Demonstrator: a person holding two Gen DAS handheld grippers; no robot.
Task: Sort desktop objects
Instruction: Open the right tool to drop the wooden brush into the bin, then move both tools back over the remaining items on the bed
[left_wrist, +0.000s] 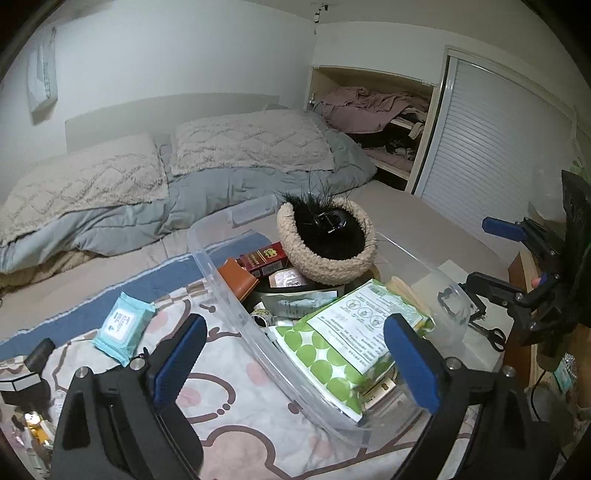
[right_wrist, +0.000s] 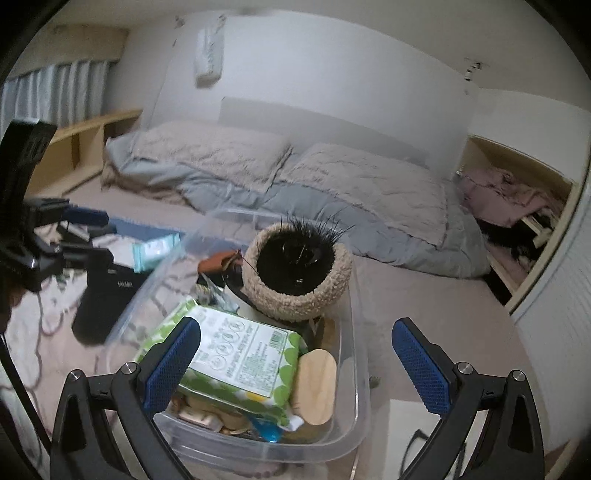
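The blue wipes pack (left_wrist: 123, 323) lies on the patterned sheet (left_wrist: 229, 406), outside the clear bin (left_wrist: 218, 280) and just left of it. It sits ahead and left of the left gripper (left_wrist: 295, 365), long axis slanting away; that gripper is nearer and gapes wide, holding nothing. The right gripper (right_wrist: 295, 363), also wide and empty, hovers over the bin's green pack (right_wrist: 236, 354). The bin wall stands between that gripper and the wipes.

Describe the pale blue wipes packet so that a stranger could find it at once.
Start at the clear plastic storage bin on the bed. The pale blue wipes packet lies outside it, on the pink patterned blanket. Unlike the green-dotted packet inside the bin, it is small, blue and alone.
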